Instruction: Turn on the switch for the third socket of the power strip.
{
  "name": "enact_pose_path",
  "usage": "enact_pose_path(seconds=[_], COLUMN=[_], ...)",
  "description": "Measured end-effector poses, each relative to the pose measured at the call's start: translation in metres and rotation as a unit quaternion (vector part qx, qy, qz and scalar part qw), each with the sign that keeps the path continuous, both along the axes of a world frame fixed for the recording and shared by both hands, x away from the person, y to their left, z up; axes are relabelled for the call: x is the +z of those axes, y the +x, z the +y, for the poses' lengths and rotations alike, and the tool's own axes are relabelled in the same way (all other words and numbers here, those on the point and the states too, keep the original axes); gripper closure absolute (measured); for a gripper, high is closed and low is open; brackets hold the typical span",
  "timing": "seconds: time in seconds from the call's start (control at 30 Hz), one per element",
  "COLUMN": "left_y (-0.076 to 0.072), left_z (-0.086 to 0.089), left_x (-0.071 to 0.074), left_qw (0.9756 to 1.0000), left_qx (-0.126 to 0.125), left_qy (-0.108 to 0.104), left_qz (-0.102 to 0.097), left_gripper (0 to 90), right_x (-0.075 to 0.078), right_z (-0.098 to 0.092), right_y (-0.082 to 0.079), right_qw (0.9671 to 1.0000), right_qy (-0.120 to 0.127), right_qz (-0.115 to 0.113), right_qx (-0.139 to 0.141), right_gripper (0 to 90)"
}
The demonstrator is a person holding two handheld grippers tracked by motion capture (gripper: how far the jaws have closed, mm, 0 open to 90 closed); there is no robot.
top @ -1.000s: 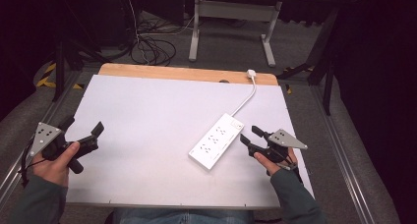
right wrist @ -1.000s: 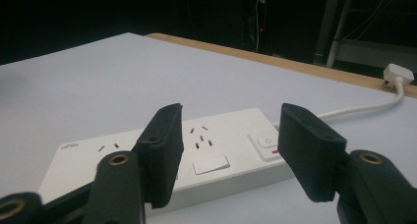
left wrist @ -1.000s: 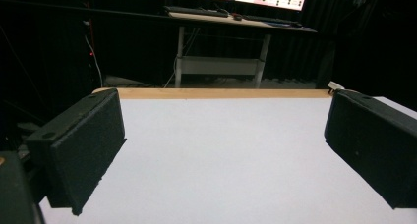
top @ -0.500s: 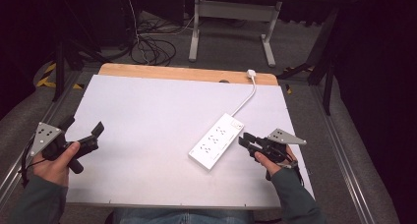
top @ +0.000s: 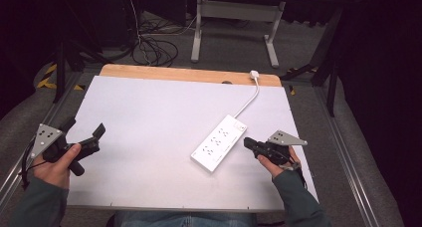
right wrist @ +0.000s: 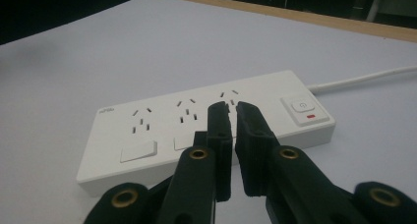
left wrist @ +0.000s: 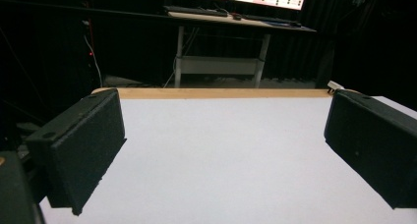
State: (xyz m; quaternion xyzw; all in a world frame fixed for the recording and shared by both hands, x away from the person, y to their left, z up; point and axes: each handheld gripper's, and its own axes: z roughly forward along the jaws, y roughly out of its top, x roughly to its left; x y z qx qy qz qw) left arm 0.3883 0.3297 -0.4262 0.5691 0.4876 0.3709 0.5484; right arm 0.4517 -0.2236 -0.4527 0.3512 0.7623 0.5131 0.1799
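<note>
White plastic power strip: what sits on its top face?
The white plastic power strip carries socket holes, flat covers and a power button; nothing is plugged in. The closed right gripper covers part of it.
</note>
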Motion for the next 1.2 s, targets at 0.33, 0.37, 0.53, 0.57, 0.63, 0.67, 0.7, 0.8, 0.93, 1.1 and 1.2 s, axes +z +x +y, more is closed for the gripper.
enact_pose_path(seconds=[0.33, 0.37, 0.53, 0.57, 0.63, 0.67, 0.7, 0.8, 0.93, 1.1, 1.2], left_y=[0.000, 0.000, 0.000, 0.000, 0.000, 0.000, -0.001, -0.001, -0.002, -0.003, -0.003], left_z=[0.000, 0.000, 0.000, 0.000, 0.000, 0.000, 0.000, 0.000, 0.001, 0.002, 0.002], left_x=[0.000, 0.000, 0.000, 0.000, 0.000, 0.000, 0.000, 0.000, 0.000, 0.000, 0.000], left_qw=[1.0000, 1.0000, 1.0000, 1.0000, 1.0000, 1.0000, 1.0000, 1.0000, 1.0000, 1.0000, 1.0000], left_qx=[0.000, 0.000, 0.000, 0.000, -0.001, -0.001, -0.001, 0.000, 0.001, 0.003, 0.003], left_qy=[0.000, 0.000, 0.000, 0.000, 0.001, 0.001, 0.001, 0.001, 0.001, 0.001, 0.001], left_qz=[-0.001, 0.000, 0.000, 0.000, 0.000, 0.000, 0.000, 0.000, 0.000, 0.001, 0.001], left_gripper=[2.4, 2.4, 2.4, 2.4, 2.4, 2.4, 2.4, 2.4, 2.4, 2.4, 2.5], right_x=[-0.001, -0.001, -0.002, -0.002, -0.002, -0.002, -0.002, -0.002, -0.003, -0.003, -0.004], right_z=[0.003, 0.003, 0.003, 0.003, 0.004, 0.005, 0.005, 0.006, 0.008, 0.011, 0.012], right_y=[0.000, 0.000, 0.001, 0.001, 0.001, 0.001, 0.001, 0.002, 0.002, 0.003, 0.003], right_qw=[0.9996, 0.9996, 0.9994, 0.9993, 0.9993, 0.9992, 0.9992, 0.9990, 0.9989, 0.9986, 0.9984], right_qy=[-0.026, -0.026, -0.031, -0.033, -0.034, -0.035, -0.036, -0.039, -0.040, -0.043, -0.044], right_qz=[-0.008, -0.008, -0.010, -0.011, -0.011, -0.012, -0.012, -0.012, -0.012, -0.012, -0.011], right_qx=[0.011, 0.011, 0.009, 0.010, 0.012, 0.013, 0.014, 0.018, 0.023, 0.029, 0.033], right_gripper=[90.0, 90.0, 90.0, 90.0, 90.0, 90.0, 90.0, 90.0, 90.0, 90.0, 90.0])
